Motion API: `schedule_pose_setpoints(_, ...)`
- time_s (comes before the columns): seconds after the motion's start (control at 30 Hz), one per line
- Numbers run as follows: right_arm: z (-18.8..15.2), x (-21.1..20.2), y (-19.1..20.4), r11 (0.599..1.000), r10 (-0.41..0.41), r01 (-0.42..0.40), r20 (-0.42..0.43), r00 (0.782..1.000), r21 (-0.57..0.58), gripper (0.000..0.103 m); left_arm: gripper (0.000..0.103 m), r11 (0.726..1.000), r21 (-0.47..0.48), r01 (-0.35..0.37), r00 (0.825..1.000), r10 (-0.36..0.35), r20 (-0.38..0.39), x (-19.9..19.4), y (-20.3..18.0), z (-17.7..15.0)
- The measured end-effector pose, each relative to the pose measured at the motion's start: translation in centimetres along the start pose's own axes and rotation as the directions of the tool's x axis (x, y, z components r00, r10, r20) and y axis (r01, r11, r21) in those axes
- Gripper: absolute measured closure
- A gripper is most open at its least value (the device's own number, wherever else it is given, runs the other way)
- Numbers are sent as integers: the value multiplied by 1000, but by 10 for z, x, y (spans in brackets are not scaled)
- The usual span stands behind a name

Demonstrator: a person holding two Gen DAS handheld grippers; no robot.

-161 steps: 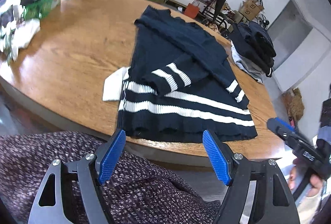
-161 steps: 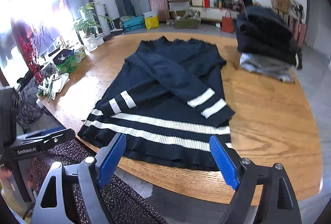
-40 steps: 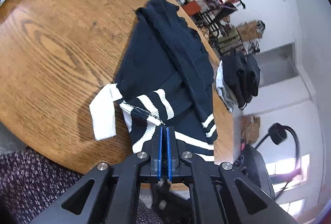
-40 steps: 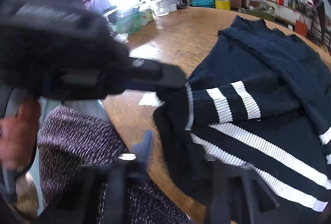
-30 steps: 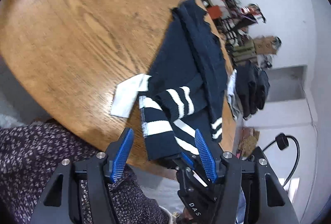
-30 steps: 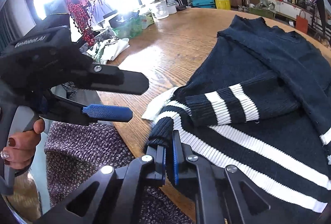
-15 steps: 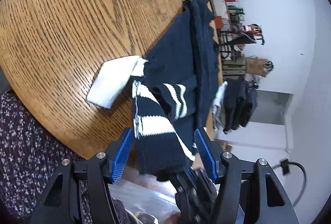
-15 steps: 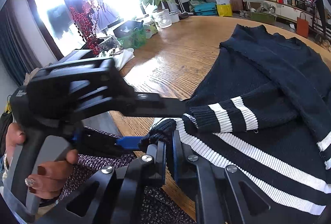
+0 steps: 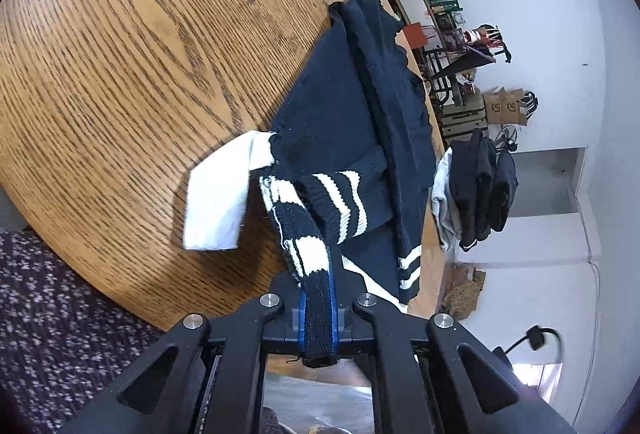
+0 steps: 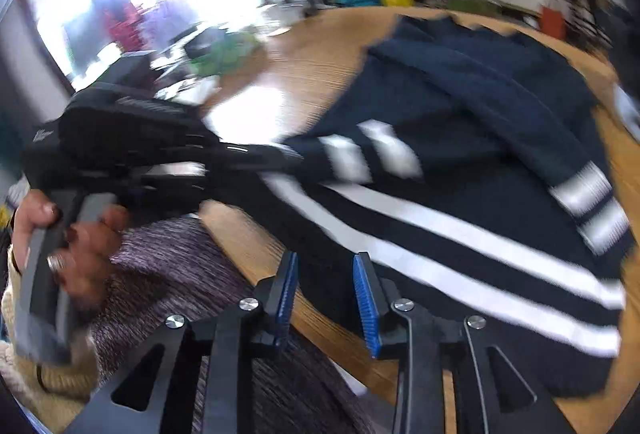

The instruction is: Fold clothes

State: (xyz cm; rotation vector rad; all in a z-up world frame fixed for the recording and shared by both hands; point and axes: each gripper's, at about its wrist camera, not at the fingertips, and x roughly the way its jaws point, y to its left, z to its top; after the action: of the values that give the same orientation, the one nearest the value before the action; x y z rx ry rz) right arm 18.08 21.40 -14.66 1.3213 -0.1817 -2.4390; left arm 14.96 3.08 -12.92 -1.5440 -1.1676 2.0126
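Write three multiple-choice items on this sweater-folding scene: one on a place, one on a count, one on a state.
1. Where does the white label lie?
A. On the wooden table beside the sweater's hem
B. On the pile of dark clothes
C. On the floor

2. How many white stripes cross the cuff folded over the sweater?
A. One
B. Two
C. Four

3. What is the left gripper doing?
A. Standing open, empty
B. Clamping the label
C. Pinching the sweater's striped hem

Answers: A, the label rests on bare wood; B, two stripes show; C, knit sits between the jaws.

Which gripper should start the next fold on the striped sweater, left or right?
Left. The left gripper is closing on the sweater hem corner, already between its pads. The right gripper is opening with nothing between its pads.
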Motion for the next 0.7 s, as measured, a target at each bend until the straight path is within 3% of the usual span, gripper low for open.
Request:
schedule_pose_setpoints(0.1,-15,-29,-45,982,-130,128,4,992,136,58,95,999,26,-27,1000,26,12,0,-3,1)
schedule_pose_setpoints(0.17,-28,-53,-79,950,-223,216,6,975,226,58,95,999,40,-22,1000,22,13,-1,-5,2)
schedule_pose_setpoints(0.33,-56,-96,-137,858,-304,264,20,953,441,58,95,995,84,-43,999,42,18,-4,-9,2)
schedule_pose_setpoints(0.47,-70,-99,-160,823,-286,240,9,958,515,58,95,991,117,-65,998,63,15,-2,-15,-4)
schedule_pose_setpoints(0.7,-69,-77,-158,851,-203,169,15,979,497,64,95,990,121,-66,998,64,25,-4,-17,-5)
